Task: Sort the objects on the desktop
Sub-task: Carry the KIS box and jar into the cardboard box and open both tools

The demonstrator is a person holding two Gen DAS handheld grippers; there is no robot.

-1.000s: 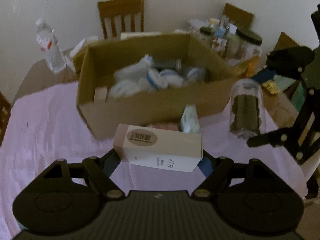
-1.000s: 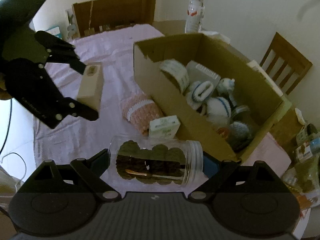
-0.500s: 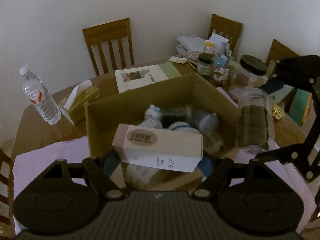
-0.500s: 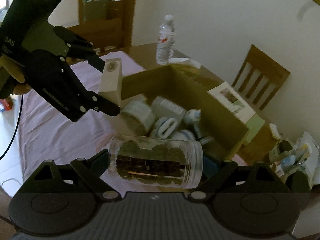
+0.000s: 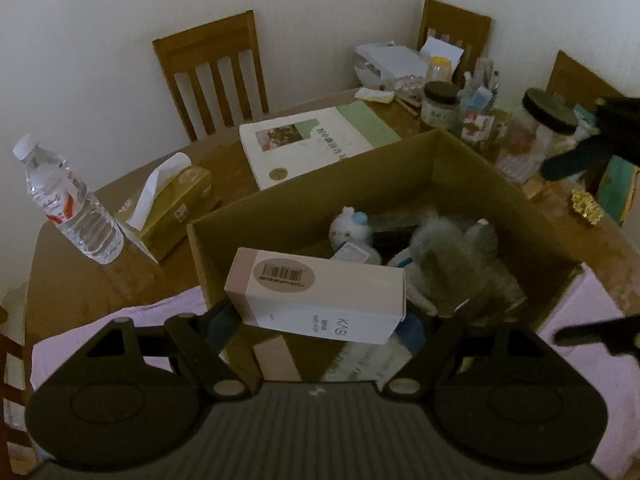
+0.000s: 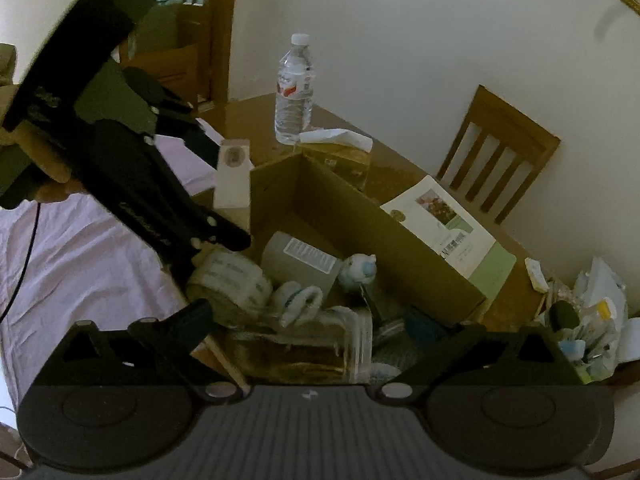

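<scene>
My left gripper (image 5: pixel 316 324) is shut on a pale pink carton (image 5: pixel 320 300) with a barcode label, held over the near left corner of the open cardboard box (image 5: pixel 460 168). It also shows in the right wrist view (image 6: pixel 234 184). My right gripper (image 6: pixel 308 344) is open; its fingers (image 6: pixel 188 320) stand wide apart. The clear jar of dark cookies (image 6: pixel 300 344) lies blurred between them, down among the box's contents. The box holds a small white plush (image 5: pixel 352 232), grey and white soft items and a tape roll (image 6: pixel 232 280).
A water bottle (image 5: pixel 68 204), a tissue box (image 5: pixel 176 204) and a booklet (image 5: pixel 312 140) lie behind the cardboard box. Jars and clutter (image 5: pixel 460 96) crowd the back right. Wooden chairs (image 5: pixel 212 76) stand by the wall. A lilac cloth (image 6: pixel 80 260) covers the near table.
Both grippers moved forward over the cardboard box. My right gripper opened and the cookie jar dropped out of its grip into the box. My left gripper still holds the carton.
</scene>
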